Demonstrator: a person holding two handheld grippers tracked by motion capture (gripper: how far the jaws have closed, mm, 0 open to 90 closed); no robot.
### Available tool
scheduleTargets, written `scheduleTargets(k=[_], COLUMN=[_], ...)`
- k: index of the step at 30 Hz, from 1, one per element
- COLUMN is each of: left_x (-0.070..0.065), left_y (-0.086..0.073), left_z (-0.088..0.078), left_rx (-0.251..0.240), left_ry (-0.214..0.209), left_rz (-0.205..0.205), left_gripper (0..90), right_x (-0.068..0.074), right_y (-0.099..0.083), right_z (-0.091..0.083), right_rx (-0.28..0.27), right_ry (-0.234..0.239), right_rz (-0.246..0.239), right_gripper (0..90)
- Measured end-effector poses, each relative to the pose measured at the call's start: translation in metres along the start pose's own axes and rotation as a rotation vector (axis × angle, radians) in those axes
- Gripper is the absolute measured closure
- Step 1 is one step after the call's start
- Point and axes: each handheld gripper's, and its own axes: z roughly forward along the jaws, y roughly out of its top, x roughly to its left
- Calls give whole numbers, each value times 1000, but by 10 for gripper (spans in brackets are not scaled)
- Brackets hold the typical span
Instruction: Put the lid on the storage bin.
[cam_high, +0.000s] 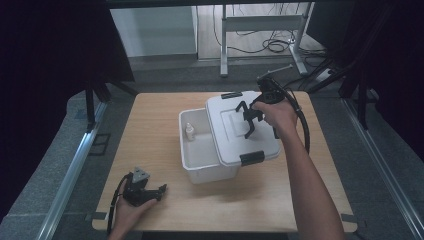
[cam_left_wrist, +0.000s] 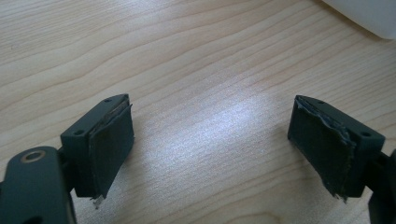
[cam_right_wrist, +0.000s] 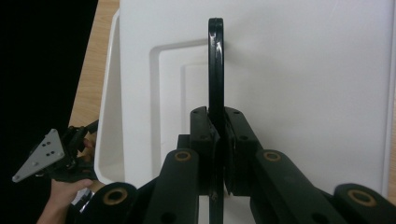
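A white plastic box (cam_high: 200, 167) stands mid-table with its white lid (cam_high: 227, 137) lying askew over its right part, so the left part is uncovered. A small pale bottle (cam_high: 189, 131) stands inside the uncovered part. My right gripper (cam_high: 250, 120) is over the lid, shut on the lid's black handle (cam_high: 244, 107). In the right gripper view the jaws (cam_right_wrist: 218, 135) pinch the thin raised handle (cam_right_wrist: 215, 60) above the lid (cam_right_wrist: 303, 84). My left gripper (cam_high: 157, 191) rests at the table's front left, open; its pads (cam_left_wrist: 109, 144) stand wide apart over bare wood.
Black latches sit on the lid's near edge (cam_high: 251, 158) and far edge (cam_high: 231, 94). The wooden table (cam_high: 150, 125) ends close behind the box. A desk frame with cables (cam_high: 265, 30) stands beyond. The box's corner (cam_left_wrist: 369, 16) shows at the top right of the left gripper view.
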Motion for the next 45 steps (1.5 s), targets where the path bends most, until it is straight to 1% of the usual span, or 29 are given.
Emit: scheduleTargets(k=[5,9,12,15,19,22,30,45], left_x=[0,0,0,0,0,0,-1,-1], left_y=[0,0,0,0,0,0,0,0], left_z=[0,0,0,0,0,0,0,0], left_rx=[-2,-2,-2,-3,-3,-3,-5,-5], left_ry=[1,1,-1,-1,-3,-5,-7,-8], left_rz=[0,-1,1,4,6,7,3,5], left_gripper=[143,143,144,144,145,145,145,145], right_x=[2,11,18,27,36,40,48,57], right_y=[0,2,4,4,5,5,8,10], right_z=[0,1,4,11,23,32,48,57], right_rx=[-8,-7,-5,-1,12,23,38,41], right_ry=[12,12,26,59,60,66,66,75], right_rz=[14,11,11,34,39,45,63,61], right_gripper=[838,838,838,838,838,837,837,836])
